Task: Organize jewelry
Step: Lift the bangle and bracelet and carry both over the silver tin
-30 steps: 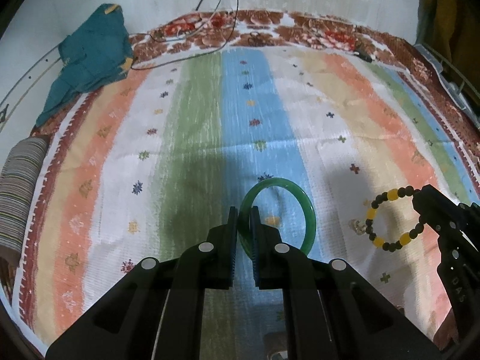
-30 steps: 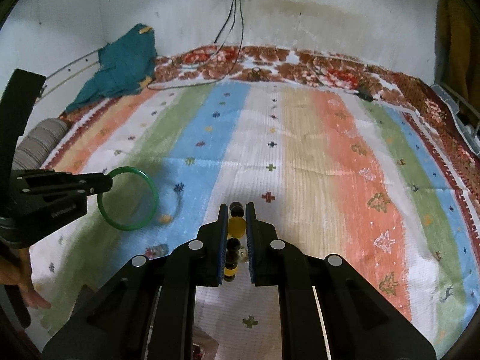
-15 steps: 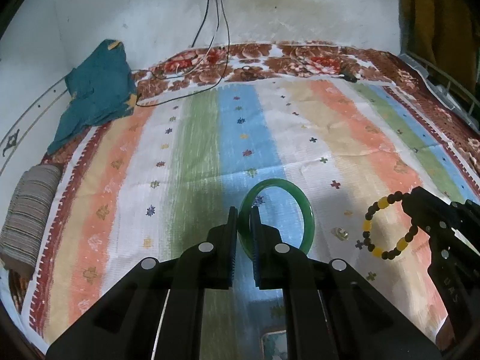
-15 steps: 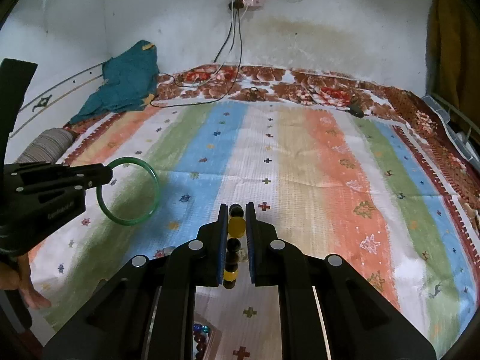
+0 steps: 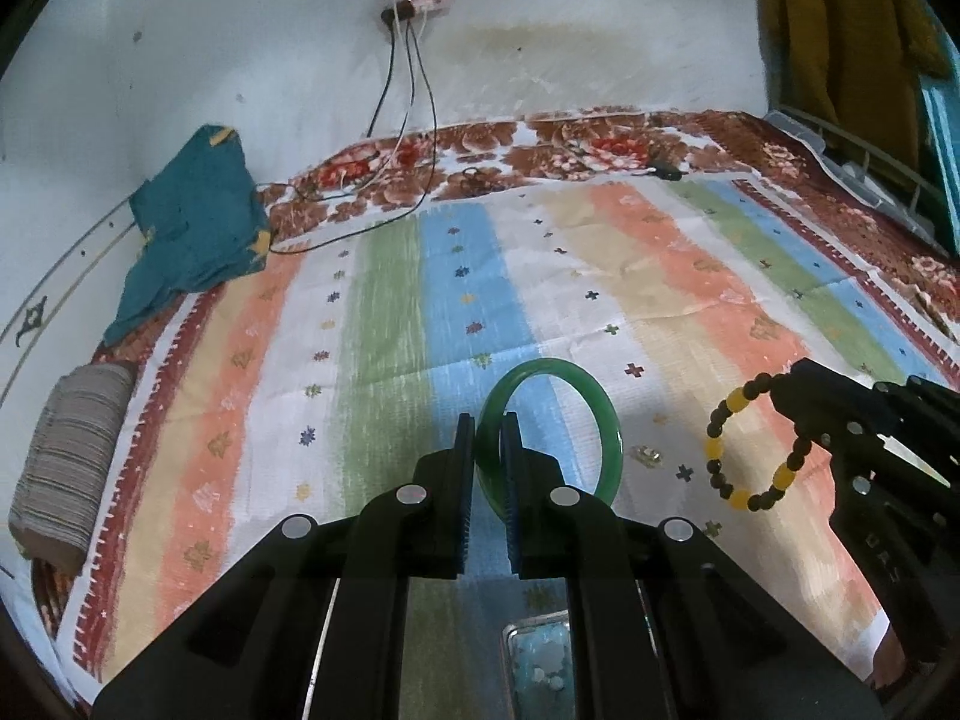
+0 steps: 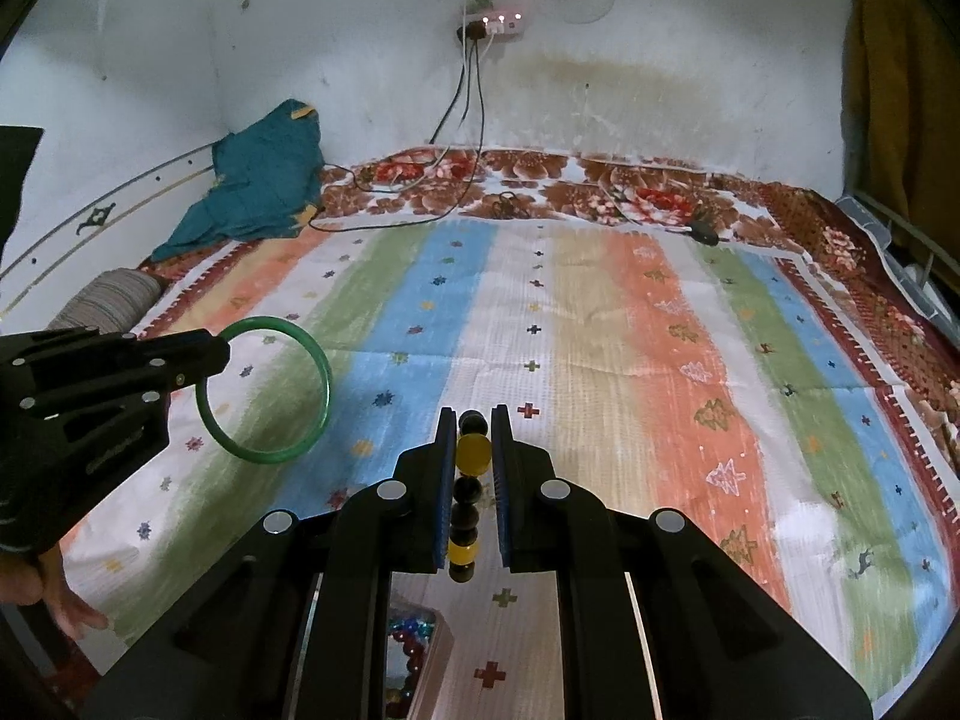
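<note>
Bed: striped bedspread [image 5: 630,300] lies bare out to far wall | Left hand-held gripper [image 5: 487,438] clamped on 1 green bangle [image 5: 609,420], held above bed | Right hand-held gripper [image 6: 474,438] clamped on 1 beaded bracelet [image 6: 474,453], just beside | No legible writing.

Green bangle [image 5: 606,438] and black-and-yellow bead bracelet [image 5: 729,450] are held above the striped cloth [image 5: 660,276].

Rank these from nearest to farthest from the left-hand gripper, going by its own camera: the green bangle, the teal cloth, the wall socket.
From the left gripper:
1. Green bangle: clamped between its fingers.
2. Teal cloth: far left, at the bedspread's back corner.
3. Wall socket: high on the back wall, beyond the bed.
</note>
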The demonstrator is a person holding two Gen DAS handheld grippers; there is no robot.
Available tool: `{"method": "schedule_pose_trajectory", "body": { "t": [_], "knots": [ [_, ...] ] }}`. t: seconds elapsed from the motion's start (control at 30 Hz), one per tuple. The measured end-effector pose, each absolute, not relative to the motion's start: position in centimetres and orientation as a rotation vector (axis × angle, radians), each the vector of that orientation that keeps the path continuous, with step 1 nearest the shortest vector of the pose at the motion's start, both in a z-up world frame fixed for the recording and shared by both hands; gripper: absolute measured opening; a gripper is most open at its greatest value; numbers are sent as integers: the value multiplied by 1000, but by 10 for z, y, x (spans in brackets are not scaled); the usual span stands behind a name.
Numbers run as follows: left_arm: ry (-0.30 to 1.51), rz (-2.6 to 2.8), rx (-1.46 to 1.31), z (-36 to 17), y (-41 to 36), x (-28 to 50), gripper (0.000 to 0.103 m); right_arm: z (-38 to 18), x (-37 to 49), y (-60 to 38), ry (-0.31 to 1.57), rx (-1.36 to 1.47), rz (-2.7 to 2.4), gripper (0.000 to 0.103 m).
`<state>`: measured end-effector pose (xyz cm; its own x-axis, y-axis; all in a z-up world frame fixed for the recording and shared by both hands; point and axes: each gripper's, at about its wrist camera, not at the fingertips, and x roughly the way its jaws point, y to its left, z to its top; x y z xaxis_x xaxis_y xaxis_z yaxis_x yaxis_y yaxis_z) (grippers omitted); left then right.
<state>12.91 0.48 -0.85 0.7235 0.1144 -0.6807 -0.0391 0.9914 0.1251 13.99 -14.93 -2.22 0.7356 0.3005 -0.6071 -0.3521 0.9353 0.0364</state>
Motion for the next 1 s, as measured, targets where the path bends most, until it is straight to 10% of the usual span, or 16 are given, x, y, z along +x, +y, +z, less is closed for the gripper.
{"method": "schedule_pose_trajectory", "body": {
  "t": [1.0],
  "knots": [
    [713,64,104,6,-10,56,9,-13,63,-143,630,-129,474,13]
  ]
}}
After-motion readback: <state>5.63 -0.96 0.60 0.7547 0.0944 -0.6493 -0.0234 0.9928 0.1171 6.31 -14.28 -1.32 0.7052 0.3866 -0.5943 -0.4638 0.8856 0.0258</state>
